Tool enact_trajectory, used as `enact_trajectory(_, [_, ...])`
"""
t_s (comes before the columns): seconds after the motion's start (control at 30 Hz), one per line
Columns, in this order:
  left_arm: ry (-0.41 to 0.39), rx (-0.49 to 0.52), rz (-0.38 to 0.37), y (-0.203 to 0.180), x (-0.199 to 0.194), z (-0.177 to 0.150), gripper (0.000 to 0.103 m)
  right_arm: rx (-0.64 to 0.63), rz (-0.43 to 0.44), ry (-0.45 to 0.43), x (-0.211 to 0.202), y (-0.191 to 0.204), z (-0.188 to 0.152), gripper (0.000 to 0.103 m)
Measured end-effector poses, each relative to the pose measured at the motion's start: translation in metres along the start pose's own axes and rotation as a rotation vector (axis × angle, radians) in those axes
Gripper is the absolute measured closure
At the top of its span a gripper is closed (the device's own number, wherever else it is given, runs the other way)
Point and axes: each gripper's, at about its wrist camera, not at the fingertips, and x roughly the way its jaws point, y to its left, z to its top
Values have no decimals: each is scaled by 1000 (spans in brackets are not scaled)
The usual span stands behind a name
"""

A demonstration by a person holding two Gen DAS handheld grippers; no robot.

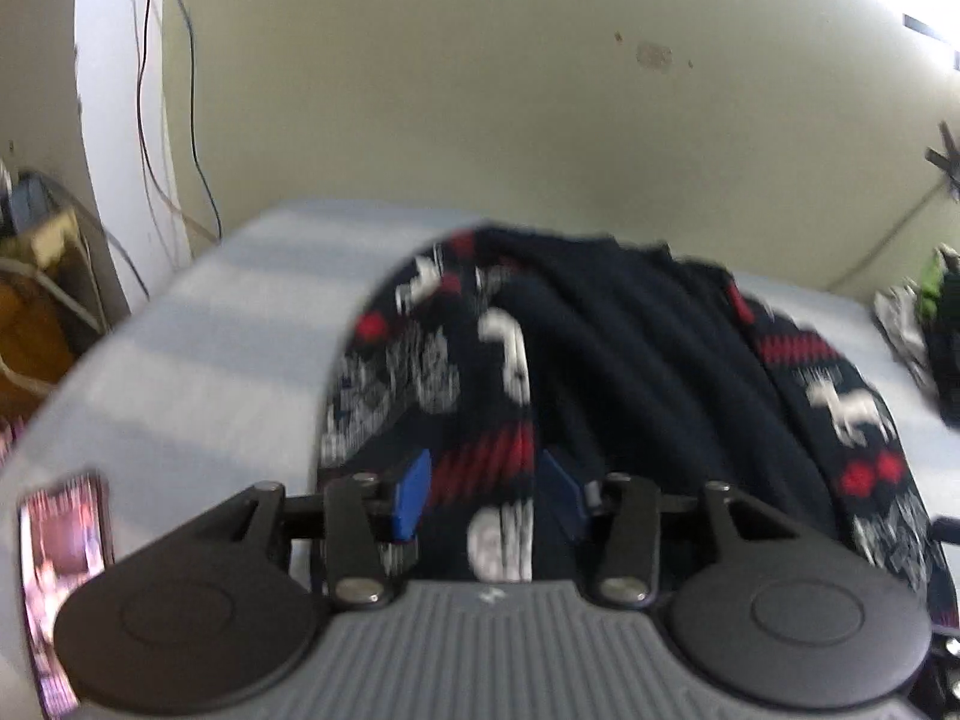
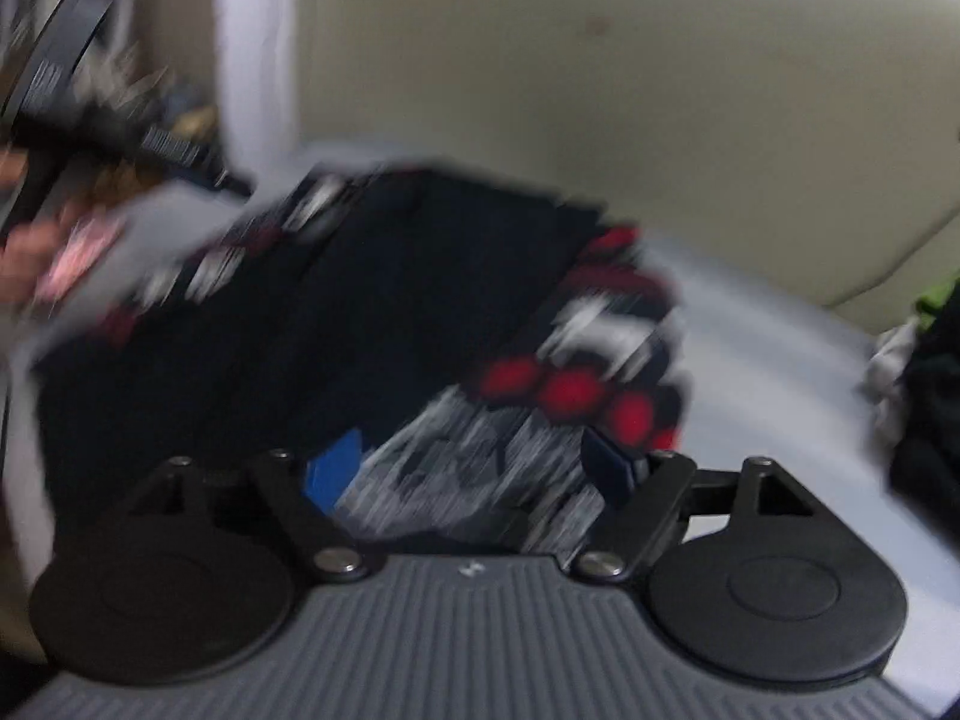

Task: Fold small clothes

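Left hand-held gripper (image 1: 486, 495): grey ribbed body, 2 black round discs, black linkage arms with silver rivets, blue pads (image 1: 414, 495) on fingers, small white mark on grey ribs. Right hand-held gripper (image 2: 474, 471): same build, same colours.

A small dark navy knitted garment (image 1: 600, 360) lies spread over the pale grey bed surface (image 1: 180, 360), short of its far edge by the wall. Its outer bands carry red diamonds, white animal figures and grey-white patterning; the middle is plain navy and rumpled into long folds. From the right wrist view, the garment (image 2: 300, 330) lies blurred on that surface.
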Motion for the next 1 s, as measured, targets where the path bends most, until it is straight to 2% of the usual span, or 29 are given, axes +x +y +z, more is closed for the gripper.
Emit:
enact_trajectory(0.03, [2, 6, -3, -1, -6, -7, 57, -3, 7, 14, -2, 2, -5, 29])
enact_trajectory(0.07, [0, 15, -1, 0, -11, -11, 55, 14, 33, 31, 0, -4, -6, 64])
enact_trajectory(0.1, [-3, 20, 5, 1, -16, -15, 55, 39, 39, 26, -3, -9, -3, 83])
enact_trajectory(0.17, [-5, 21, 13, 4, -23, -22, 54, 129, 87, 12, -19, -31, 1, 88])
enact_trajectory(0.2, [-4, 19, 11, 4, -27, -26, 54, 182, 115, -5, -26, -45, 6, 95])
enact_trajectory(0.23, [-4, 11, 5, 6, -31, -28, 54, 228, 125, -26, -34, -61, 15, 94])
enact_trajectory(0.27, [-3, 7, -5, 7, -34, -30, 54, 265, 116, -63, -47, -76, 21, 94])
enact_trajectory(0.3, [-2, 7, -21, 6, -36, -30, 54, 282, 66, -118, -61, -93, 30, 94])
enact_trajectory(0.37, [0, 14, -48, 3, -40, -33, 54, 281, -96, -208, -84, -128, 48, 94])
enact_trajectory(0.43, [-2, 22, -65, -2, -46, -35, 54, 294, -318, -277, -95, -171, 65, 94])
enact_trajectory(0.47, [-3, 29, -74, -5, -48, -37, 54, 298, -475, -301, -95, -192, 71, 94])
enact_trajectory(0.5, [-6, 37, -81, -8, -51, -40, 54, 274, -711, -308, -91, -209, 74, 90])
enact_trajectory(0.53, [-8, 43, -87, -10, -54, -43, 53, 246, -922, -266, -86, -221, 74, 88])
enact_trajectory(0.57, [-12, 46, -91, -11, -58, -47, 51, 263, -991, -226, -85, -230, 73, 88])
enact_trajectory(0.6, [-15, 49, -96, -11, -62, -51, 50, 316, -888, -255, -92, -232, 66, 88])
enact_trajectory(0.63, [-12, 47, -95, -9, -65, -55, 47, 383, -726, -296, -98, -230, 58, 87])
enact_trajectory(0.67, [-3, 43, -86, -7, -66, -58, 46, 435, -569, -288, -97, -224, 50, 79])
enact_trajectory(0.7, [9, 37, -70, -4, -66, -60, 45, 457, -460, -259, -90, -217, 43, 66])
enact_trajectory(0.8, [40, 0, -34, 7, -67, -65, 41, 464, -121, -164, -60, -171, 20, 46])
enact_trajectory(0.9, [71, -61, -30, 19, -70, -71, 34, 438, 101, -46, -28, -126, 2, 44])
enact_trajectory(0.97, [80, -91, -25, 25, -70, -77, 20, 416, 187, 22, -10, -102, -4, 44])
enact_trajectory(1.0, [86, -101, -20, 27, -70, -80, 20, 427, 229, 41, -4, -93, -8, 43])
